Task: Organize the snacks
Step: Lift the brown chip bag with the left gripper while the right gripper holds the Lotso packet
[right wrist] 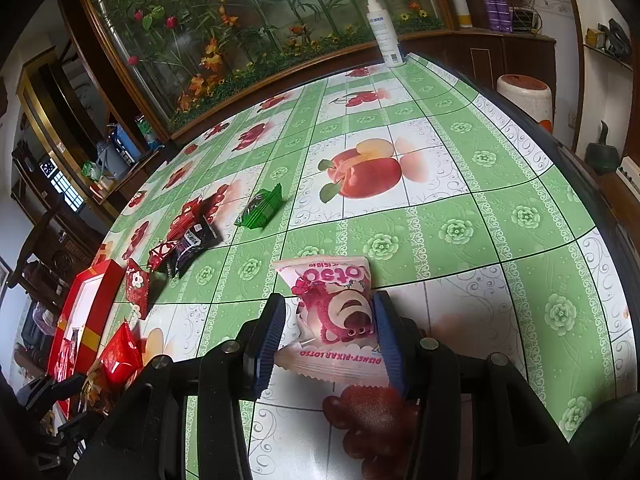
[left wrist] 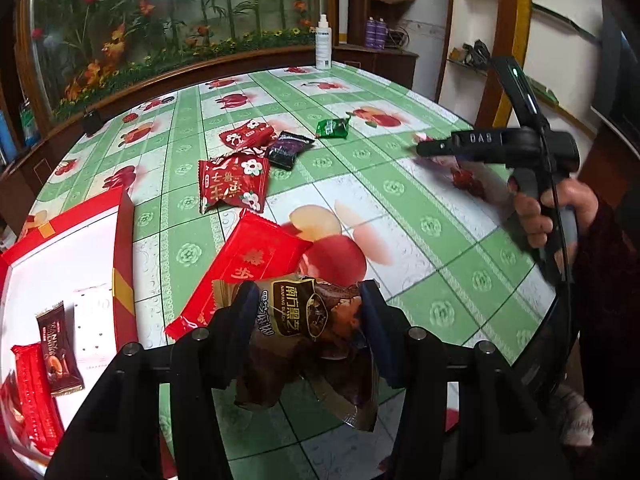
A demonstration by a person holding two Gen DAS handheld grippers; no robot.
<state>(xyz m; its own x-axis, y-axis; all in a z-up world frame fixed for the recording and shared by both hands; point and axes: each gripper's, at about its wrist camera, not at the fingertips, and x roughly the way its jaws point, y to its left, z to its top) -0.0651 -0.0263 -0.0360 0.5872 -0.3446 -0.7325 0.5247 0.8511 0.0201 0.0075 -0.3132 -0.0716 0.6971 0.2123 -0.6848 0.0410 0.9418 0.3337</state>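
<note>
Crinkled brown foil formed the sesame packet [left wrist: 308, 320], clenched between the left tool [left wrist: 308, 312] fingers just right of the red box [left wrist: 124, 248]. It looked light, soft and slippery; gripping mid-body seemed soundest. Farther right of the box, the right tool [right wrist: 328, 320] straddled the pink Lotso packet [right wrist: 332, 312] on the bench [right wrist: 480, 240]; whether it gripped could not be told.

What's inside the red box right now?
In the red box: a brown chocolate bar, a white packet and a red packet. The left gripper's frame and the image edge hide the nearest corner.
</note>
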